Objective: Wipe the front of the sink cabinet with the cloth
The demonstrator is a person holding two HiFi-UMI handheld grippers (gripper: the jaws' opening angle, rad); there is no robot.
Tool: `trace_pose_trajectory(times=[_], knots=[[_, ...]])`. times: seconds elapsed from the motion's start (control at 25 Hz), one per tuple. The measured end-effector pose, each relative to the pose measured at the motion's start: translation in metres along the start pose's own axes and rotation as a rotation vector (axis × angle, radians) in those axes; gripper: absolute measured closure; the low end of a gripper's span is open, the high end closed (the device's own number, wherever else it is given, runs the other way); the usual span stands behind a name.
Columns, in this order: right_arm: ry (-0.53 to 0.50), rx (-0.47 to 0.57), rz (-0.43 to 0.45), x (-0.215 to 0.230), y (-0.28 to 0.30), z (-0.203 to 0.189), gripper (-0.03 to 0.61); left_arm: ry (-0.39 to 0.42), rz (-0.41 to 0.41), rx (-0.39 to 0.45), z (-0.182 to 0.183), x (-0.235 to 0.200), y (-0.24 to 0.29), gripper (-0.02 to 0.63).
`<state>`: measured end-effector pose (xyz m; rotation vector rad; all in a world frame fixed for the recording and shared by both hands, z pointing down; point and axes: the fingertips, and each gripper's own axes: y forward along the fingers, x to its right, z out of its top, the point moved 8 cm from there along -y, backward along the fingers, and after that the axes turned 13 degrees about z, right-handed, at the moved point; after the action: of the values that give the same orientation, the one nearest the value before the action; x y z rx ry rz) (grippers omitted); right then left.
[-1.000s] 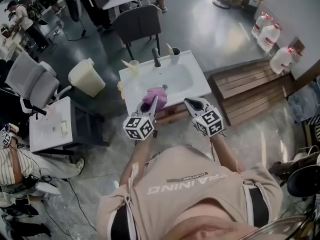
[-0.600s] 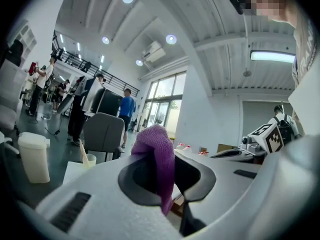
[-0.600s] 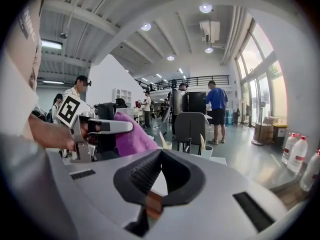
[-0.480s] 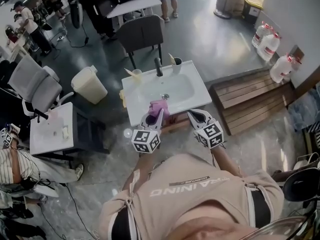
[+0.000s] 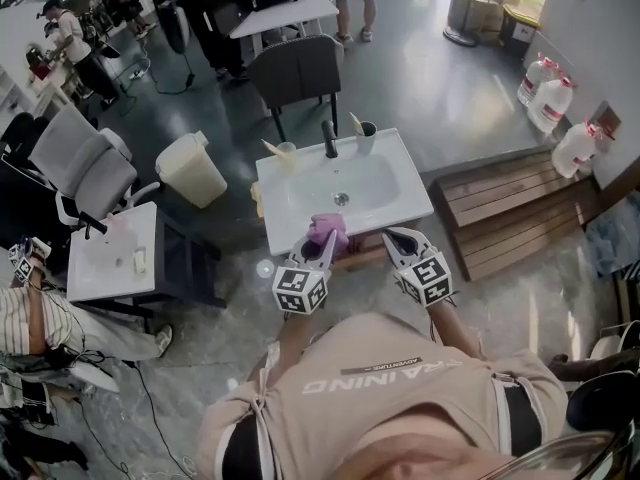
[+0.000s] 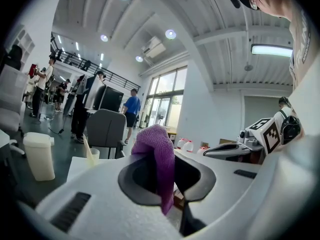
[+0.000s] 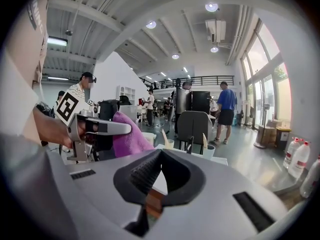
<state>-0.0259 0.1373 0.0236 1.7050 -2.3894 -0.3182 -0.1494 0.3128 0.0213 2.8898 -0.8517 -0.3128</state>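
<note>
A white sink top (image 5: 400, 200) sits on a cabinet whose brown front (image 5: 365, 252) shows just below the rim. My left gripper (image 5: 322, 243) is shut on a purple cloth (image 5: 328, 230), held at the sink's front edge. In the left gripper view the cloth (image 6: 159, 151) hangs down between the jaws of the left gripper (image 6: 167, 179). My right gripper (image 5: 392, 236) is beside it to the right, shut and holding nothing. In the right gripper view the right gripper (image 7: 157, 176) has its pads together, and the cloth (image 7: 127, 138) shows at the left.
A black faucet (image 5: 329, 138) and two cups (image 5: 287, 151) (image 5: 366, 133) stand at the sink's back. A grey chair (image 5: 295, 73) is behind it, a cream bin (image 5: 193, 166) and a white side table (image 5: 110, 251) to the left, and a wooden platform (image 5: 510, 213) to the right. People stand farther back.
Both grippers have drawn back from over the basin to the sink's front edge, the left still clamped on the cloth. The head view has shifted back with them.
</note>
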Motion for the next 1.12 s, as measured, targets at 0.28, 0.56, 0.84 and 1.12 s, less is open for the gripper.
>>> trace_pose_trajectory(times=[0.28, 0.56, 0.84, 1.12], knots=[[0.016, 0.012, 0.004, 0.006, 0.0, -0.002, 0.566, -0.017, 0.01, -0.004, -0.003, -0.002, 0.003, 0.574], [0.01, 0.008, 0.019, 0.006, 0.001, -0.005, 0.566, -0.039, 0.011, 0.011, -0.004, 0.003, 0.007, 0.574], [0.001, 0.005, 0.026, 0.007, 0.0, -0.008, 0.566, -0.058, 0.024, 0.016, -0.01, 0.001, 0.008, 0.574], [-0.01, 0.034, 0.02, 0.007, 0.0, 0.003, 0.567, -0.081, 0.007, 0.018, -0.004, 0.006, 0.009, 0.574]])
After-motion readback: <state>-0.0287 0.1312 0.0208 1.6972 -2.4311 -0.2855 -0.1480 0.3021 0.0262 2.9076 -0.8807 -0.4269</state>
